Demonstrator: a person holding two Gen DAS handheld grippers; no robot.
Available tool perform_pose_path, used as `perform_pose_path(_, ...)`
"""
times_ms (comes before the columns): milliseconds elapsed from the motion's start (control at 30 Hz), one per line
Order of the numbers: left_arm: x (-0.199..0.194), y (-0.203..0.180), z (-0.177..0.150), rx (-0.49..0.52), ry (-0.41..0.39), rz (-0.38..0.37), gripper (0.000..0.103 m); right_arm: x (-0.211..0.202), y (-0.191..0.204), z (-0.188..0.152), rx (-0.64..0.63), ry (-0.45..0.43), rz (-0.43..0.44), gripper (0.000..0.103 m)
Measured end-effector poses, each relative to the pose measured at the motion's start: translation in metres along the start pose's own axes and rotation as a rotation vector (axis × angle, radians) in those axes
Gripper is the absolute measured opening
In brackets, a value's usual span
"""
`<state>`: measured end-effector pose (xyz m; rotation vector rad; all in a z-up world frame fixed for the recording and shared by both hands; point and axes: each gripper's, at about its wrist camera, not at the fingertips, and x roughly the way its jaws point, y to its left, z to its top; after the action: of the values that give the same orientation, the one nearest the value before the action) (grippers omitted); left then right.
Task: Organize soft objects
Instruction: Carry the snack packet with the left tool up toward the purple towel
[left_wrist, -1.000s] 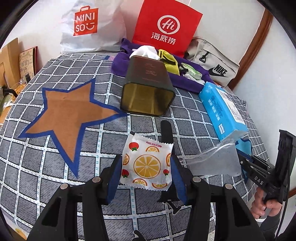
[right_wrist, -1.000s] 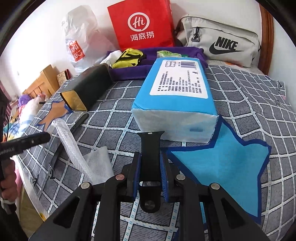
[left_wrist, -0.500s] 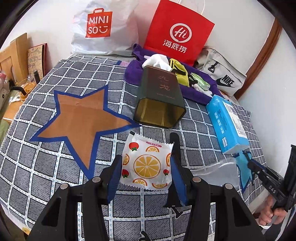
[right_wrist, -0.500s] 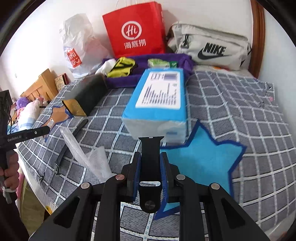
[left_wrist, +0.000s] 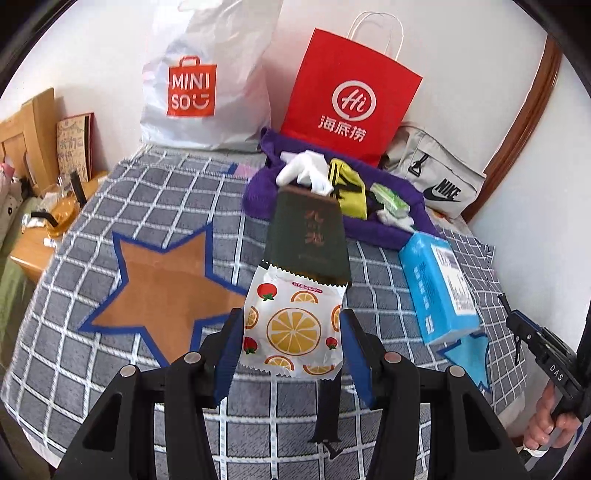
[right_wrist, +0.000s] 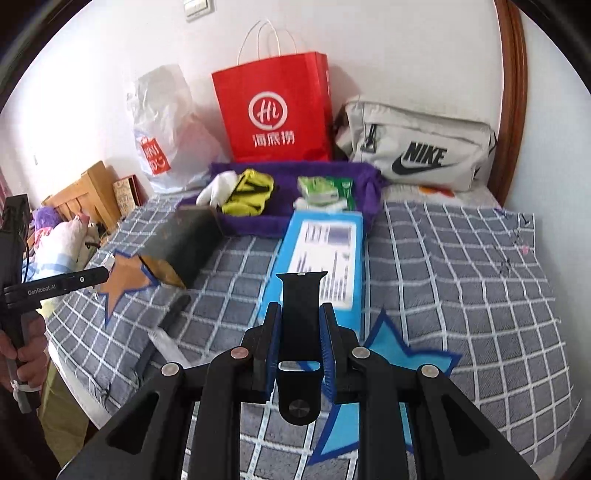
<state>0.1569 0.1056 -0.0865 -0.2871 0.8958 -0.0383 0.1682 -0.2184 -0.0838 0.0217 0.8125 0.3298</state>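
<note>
The left tongs (left_wrist: 291, 345) grip a white snack packet printed with orange slices and strawberries (left_wrist: 293, 325), their blue-padded fingers (left_wrist: 229, 349) pressed against its two sides and holding it clear of the bed's grey-and-white checked cover (left_wrist: 155, 192). Beyond the packet lies a dark green rectangular tin on its side (left_wrist: 308, 236), and to its left an orange star with a blue border (left_wrist: 166, 284) is sewn into the cover. The right tongs (right_wrist: 301, 349) are closed on a black rubber watch strap (right_wrist: 300, 321), which stands up between the pads with its round stud end hanging below them. Just ahead of the strap lies a blue plastic-wrapped pack of tissues (right_wrist: 325, 247), and beneath the tongs sits a light blue star patch (right_wrist: 402, 362). A second black strap piece (right_wrist: 173, 312) lies flat on the cover near the tin. At the back of the bed a purple plush tray (right_wrist: 365, 177) holds a white cloth (right_wrist: 218, 186), a yellow-and-black pouch (right_wrist: 251, 192) and a green packet (right_wrist: 321, 186). Behind it stand a red paper bag (right_wrist: 273, 110), a white Miniso plastic bag (left_wrist: 207, 81) and a grey Nike bag (right_wrist: 417, 147) against the wall.
</note>
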Motion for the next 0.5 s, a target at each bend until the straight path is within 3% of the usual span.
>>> perform_pose_path(500,0.012,-0.014,0.052,0.002,-0.026,-0.008,0.050,0.021,0.001,0.045,0.012,-0.014,-0.009,0.021)
